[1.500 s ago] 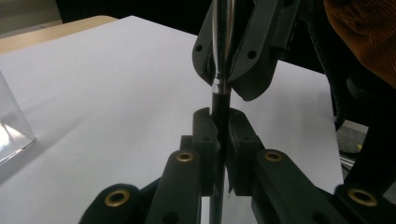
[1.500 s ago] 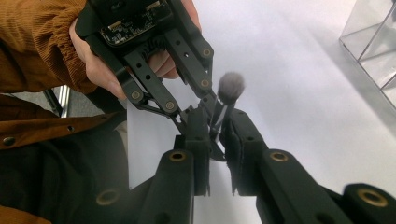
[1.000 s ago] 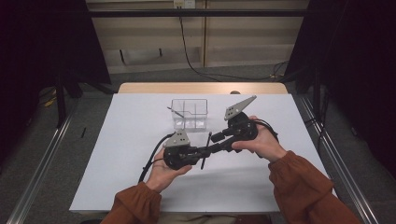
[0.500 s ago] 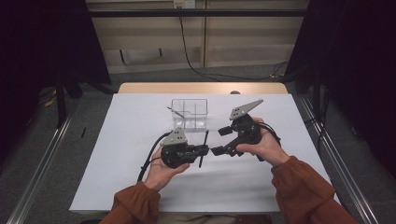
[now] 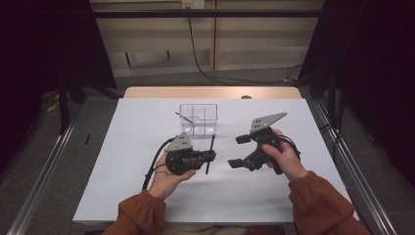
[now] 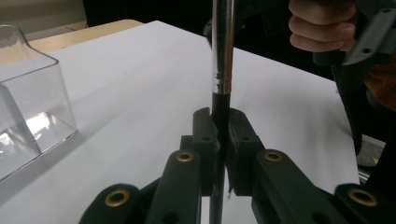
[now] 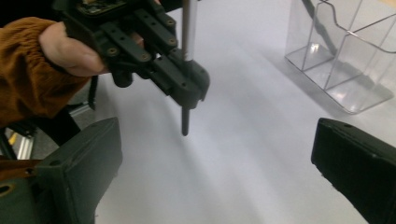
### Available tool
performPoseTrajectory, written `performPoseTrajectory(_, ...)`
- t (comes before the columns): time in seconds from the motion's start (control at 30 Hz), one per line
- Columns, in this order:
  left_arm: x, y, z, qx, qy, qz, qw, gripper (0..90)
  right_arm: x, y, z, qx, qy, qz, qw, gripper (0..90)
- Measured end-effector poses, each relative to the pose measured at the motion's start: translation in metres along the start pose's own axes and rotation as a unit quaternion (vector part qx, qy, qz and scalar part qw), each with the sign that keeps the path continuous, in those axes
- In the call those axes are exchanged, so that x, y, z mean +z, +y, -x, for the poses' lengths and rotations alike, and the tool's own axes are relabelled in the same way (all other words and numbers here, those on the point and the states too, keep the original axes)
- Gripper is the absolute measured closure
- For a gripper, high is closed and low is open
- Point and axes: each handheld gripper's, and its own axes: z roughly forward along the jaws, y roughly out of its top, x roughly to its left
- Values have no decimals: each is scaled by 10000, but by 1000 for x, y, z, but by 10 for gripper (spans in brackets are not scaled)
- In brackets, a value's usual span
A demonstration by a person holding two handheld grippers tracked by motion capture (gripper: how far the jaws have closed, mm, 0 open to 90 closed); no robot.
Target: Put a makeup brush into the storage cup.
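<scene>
Pen held in the left gripper (image 5: 211,155), ready for the box.
The left gripper is clamped on the pen (image 6: 222,56) at its dark end, above the table (image 5: 122,147); the right gripper (image 5: 239,151) stands beside it, jaws wide apart and empty. I judge the next move is carrying the pen to the clear box (image 5: 198,118) and lowering it into a compartment.

The left gripper (image 5: 211,155) and right gripper (image 5: 238,151) are black, each topped by a grey plate. The rod (image 6: 222,51) is silver above, black below. The box (image 5: 198,118) is clear — the table cover (image 5: 122,147) white, the sleeves (image 5: 139,215) rust-orange.
</scene>
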Motion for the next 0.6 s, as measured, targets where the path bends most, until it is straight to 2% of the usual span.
performPoseTrajectory(0.27, -8, 1, -3, 0, 127, 36, 9999, 840, -3, -14, -5, 0, -244, -62, 9997, 19)
performPoseTrajectory(0.43, -12, 1, -6, -20, 161, 81, 9998, 840, -10, -26, -5, 37, -371, 91, 9993, 19)
performPoseTrajectory(0.53, -16, 1, -9, -11, 193, 103, 9998, 840, -16, -30, -6, 38, -528, 284, 9982, 20)
performPoseTrajectory(0.6, -18, 2, -10, -52, 230, 130, 9996, 840, -19, -33, -6, 51, -627, 275, 9976, 21)
